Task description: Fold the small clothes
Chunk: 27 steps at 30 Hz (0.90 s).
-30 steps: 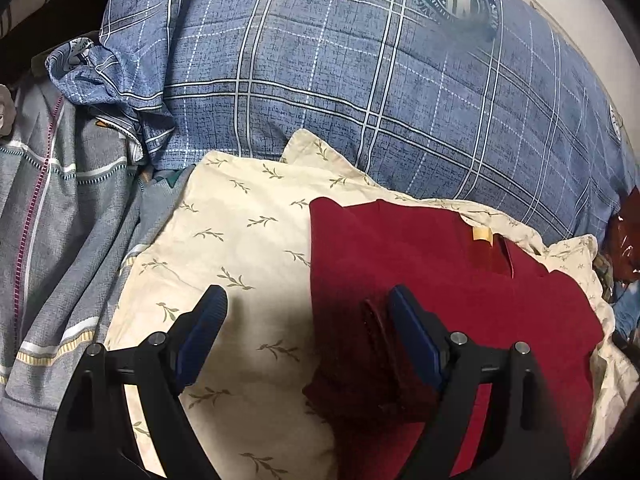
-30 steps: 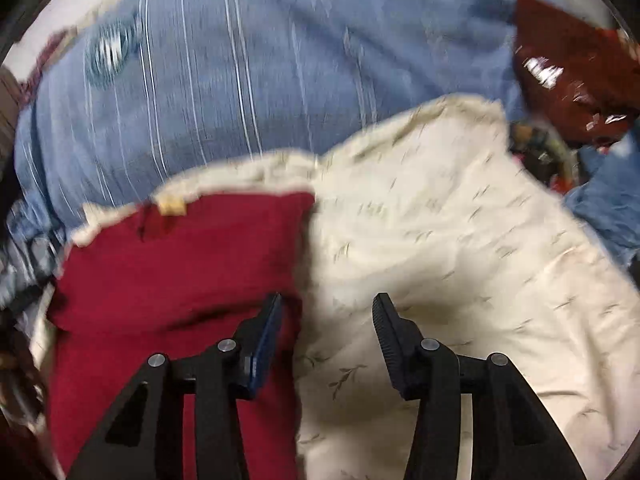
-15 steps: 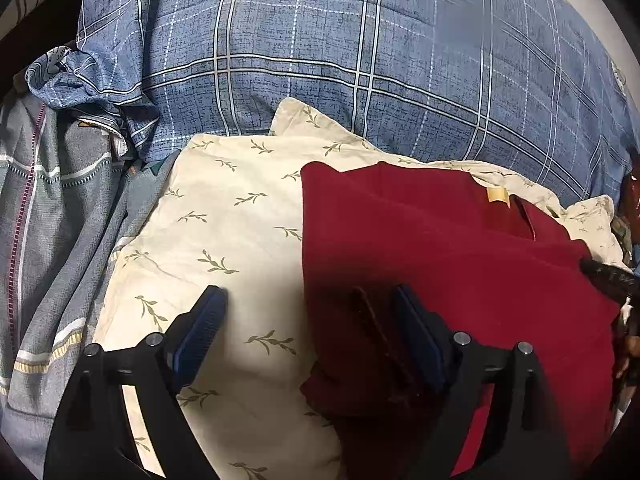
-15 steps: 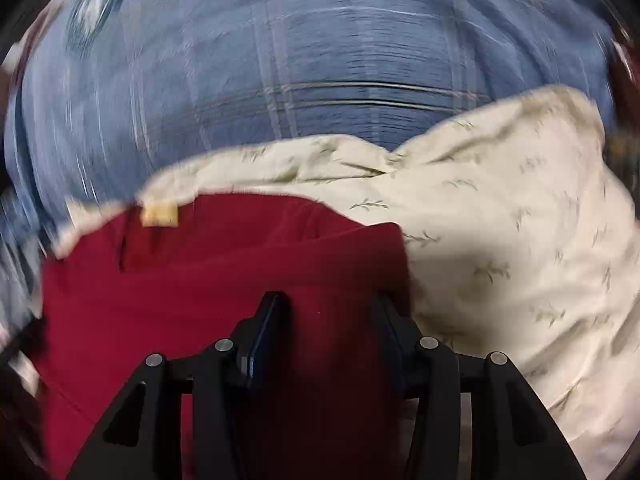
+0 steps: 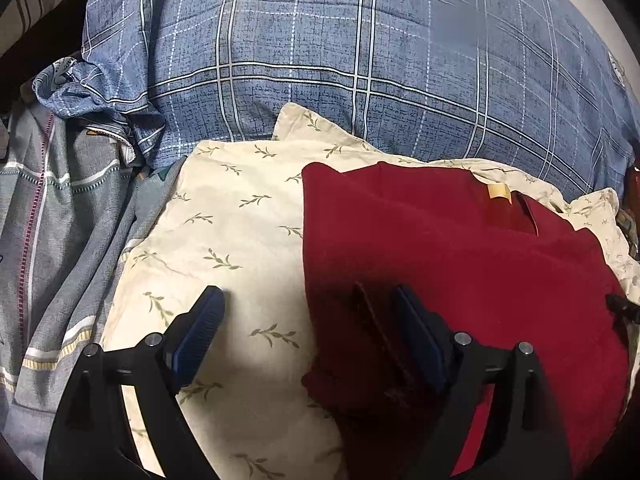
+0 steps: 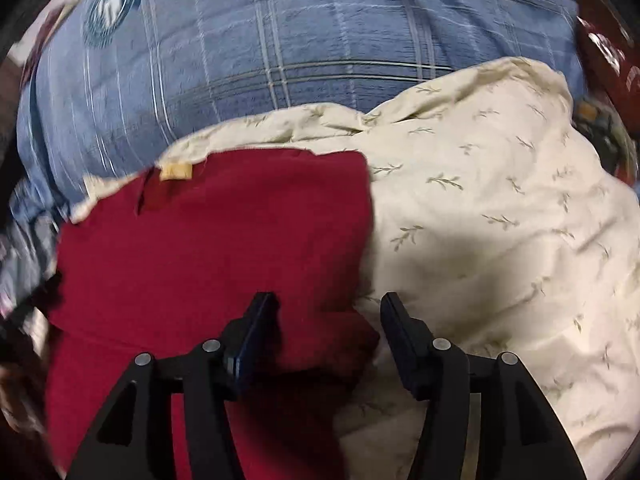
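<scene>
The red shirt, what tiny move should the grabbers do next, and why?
Probably close the right gripper on the red shirt. Its jaws have just been opening, and the shirt's folded edge bulges between them, unpinched. The left gripper is wide open over the shirt's other edge on the cream cloth.
</scene>
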Motion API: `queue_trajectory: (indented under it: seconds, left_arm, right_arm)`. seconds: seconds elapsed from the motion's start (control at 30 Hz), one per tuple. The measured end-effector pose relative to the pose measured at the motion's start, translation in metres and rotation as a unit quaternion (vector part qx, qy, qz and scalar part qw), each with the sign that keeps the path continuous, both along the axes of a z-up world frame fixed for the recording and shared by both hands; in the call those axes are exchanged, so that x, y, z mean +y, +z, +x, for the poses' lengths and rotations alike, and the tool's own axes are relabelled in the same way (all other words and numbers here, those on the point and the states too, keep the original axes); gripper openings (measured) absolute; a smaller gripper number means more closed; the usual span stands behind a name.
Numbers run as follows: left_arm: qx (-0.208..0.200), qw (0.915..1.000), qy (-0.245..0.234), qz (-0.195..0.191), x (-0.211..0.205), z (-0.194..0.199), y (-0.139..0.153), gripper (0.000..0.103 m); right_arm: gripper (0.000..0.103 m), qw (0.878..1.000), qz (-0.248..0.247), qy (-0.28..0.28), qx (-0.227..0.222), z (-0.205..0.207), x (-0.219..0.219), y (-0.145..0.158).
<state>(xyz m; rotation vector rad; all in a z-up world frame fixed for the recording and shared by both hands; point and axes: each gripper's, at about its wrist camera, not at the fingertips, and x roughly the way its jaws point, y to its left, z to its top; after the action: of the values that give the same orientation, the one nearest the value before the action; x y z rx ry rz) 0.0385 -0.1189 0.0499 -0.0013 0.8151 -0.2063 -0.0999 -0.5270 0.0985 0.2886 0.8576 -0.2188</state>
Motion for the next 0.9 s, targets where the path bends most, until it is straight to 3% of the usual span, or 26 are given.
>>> queue_trajectory:
  seconds: [0.2,0.37,0.6,0.9]
  left_arm:
    - [-0.016,0.9998,0.003,-0.008,0.004,-0.018,0.010,0.086]
    - [-0.020,0.9995,0.001,-0.025,0.004,-0.020,0.018,0.086]
    - [0.028,0.9993,0.013,-0.020,0.004,-0.001,-0.004,0.086]
    - [0.020,0.9997,0.006,-0.009,-0.003,0.003,-0.008,0.088]
  right_arm:
    - [0.060,0.999,-0.006,0.028,-0.038,-0.025,0.022,0.026]
    - [0.060,0.997,-0.005,0.052,-0.051,0.001,0.042,0.029]
    - [0.059,0.998,-0.052,0.041,0.016,0.046,0.036,-0.004]
    - [0.065,0.999,-0.027,0.028,-0.010,0.049,0.020,-0.019]
